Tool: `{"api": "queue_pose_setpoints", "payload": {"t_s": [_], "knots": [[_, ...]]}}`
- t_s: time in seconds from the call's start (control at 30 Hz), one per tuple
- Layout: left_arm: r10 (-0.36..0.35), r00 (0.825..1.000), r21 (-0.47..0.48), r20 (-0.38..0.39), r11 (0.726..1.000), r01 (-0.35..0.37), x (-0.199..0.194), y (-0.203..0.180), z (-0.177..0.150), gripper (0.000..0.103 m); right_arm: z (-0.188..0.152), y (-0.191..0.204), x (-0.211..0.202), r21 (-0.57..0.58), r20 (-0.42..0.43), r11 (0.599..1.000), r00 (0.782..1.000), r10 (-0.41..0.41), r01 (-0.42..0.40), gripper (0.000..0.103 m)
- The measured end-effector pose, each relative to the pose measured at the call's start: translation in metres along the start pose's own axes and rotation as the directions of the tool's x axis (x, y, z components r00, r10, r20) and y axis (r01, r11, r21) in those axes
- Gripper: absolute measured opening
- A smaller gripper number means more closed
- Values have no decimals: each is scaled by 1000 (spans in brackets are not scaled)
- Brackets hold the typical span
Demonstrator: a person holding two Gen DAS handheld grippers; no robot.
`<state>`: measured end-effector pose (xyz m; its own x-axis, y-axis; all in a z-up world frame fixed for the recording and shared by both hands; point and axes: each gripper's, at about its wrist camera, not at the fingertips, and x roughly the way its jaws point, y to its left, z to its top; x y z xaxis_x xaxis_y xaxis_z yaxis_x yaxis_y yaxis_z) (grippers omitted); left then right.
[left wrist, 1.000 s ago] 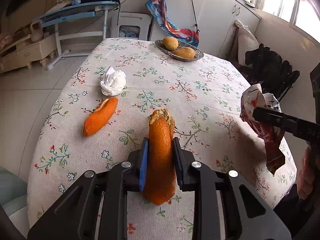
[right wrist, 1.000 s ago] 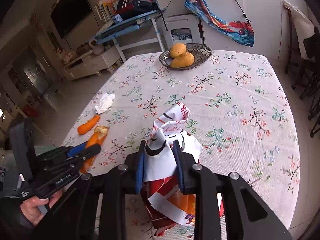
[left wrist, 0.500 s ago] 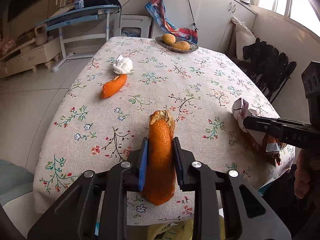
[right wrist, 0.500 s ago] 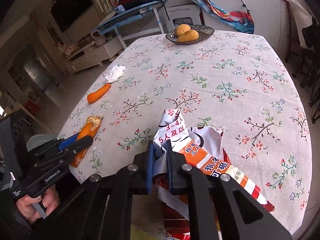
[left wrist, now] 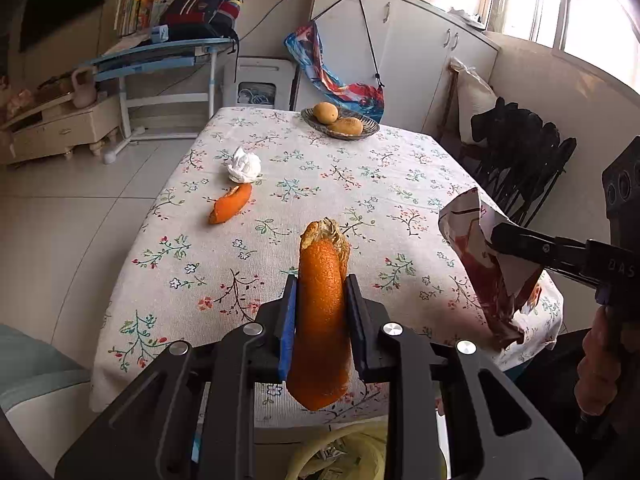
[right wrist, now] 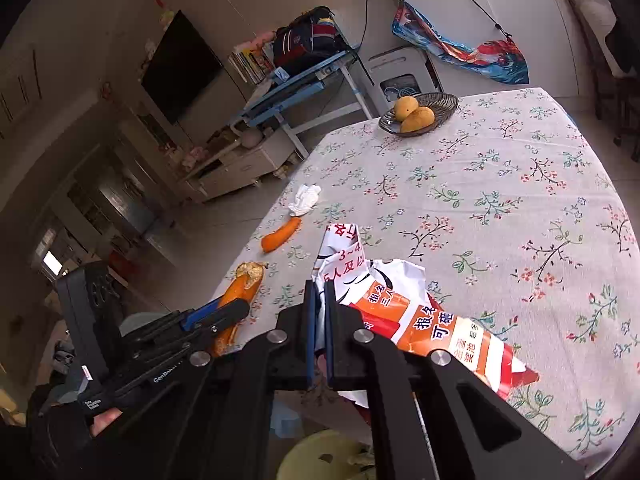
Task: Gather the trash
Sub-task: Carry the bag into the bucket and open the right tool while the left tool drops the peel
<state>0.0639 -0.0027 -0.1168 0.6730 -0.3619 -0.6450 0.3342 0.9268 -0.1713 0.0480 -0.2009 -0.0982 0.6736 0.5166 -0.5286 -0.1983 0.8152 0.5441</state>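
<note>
My left gripper is shut on a long orange peel and holds it past the table's near edge, above a yellow-lined bin. My right gripper is shut on a crumpled red, orange and white wrapper, also over the near edge; the wrapper shows in the left wrist view. A second orange peel and a crumpled white tissue lie on the floral tablecloth at the left. The bin also shows in the right wrist view.
A dark basket with two mangoes stands at the table's far end. Black folding chairs stand right of the table. A blue desk and a white cabinet are behind it. A pale seat is at the lower left.
Both grippers have drawn back from over the table to beyond its near edge, carrying the peel and the wrapper. The bin has come into view below them.
</note>
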Motion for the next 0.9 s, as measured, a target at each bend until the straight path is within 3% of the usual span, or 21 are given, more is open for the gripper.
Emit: {"api": "queue_pose_setpoints", "payload": {"t_s": [0.27, 0.4, 0.6, 0.8, 0.83, 0.9], "knots": [[7, 1000, -17, 26, 1000, -7, -40, -1, -15, 23, -33, 17, -33, 118, 30, 979, 986, 162, -165, 5], [18, 1000, -18, 26, 1000, -17, -56, -3, -29, 23, -61, 33, -43, 121, -13, 974, 981, 196, -193, 5], [24, 999, -12, 25, 1000, -24, -77, -10, -45, 23, -104, 42, -30, 147, -151, 976, 972, 181, -160, 5], [30, 999, 11, 28, 999, -30, -91, -21, -56, 23, -132, 46, 0, 131, -311, 991, 947, 77, -38, 8], [30, 999, 15, 28, 999, -30, -94, -23, -57, 23, -135, 44, 4, 121, -331, 993, 942, 47, -7, 11], [29, 999, 22, 26, 999, -29, -96, -26, -59, 23, -140, 38, 8, 126, -355, 992, 935, 16, 31, 30]]}}
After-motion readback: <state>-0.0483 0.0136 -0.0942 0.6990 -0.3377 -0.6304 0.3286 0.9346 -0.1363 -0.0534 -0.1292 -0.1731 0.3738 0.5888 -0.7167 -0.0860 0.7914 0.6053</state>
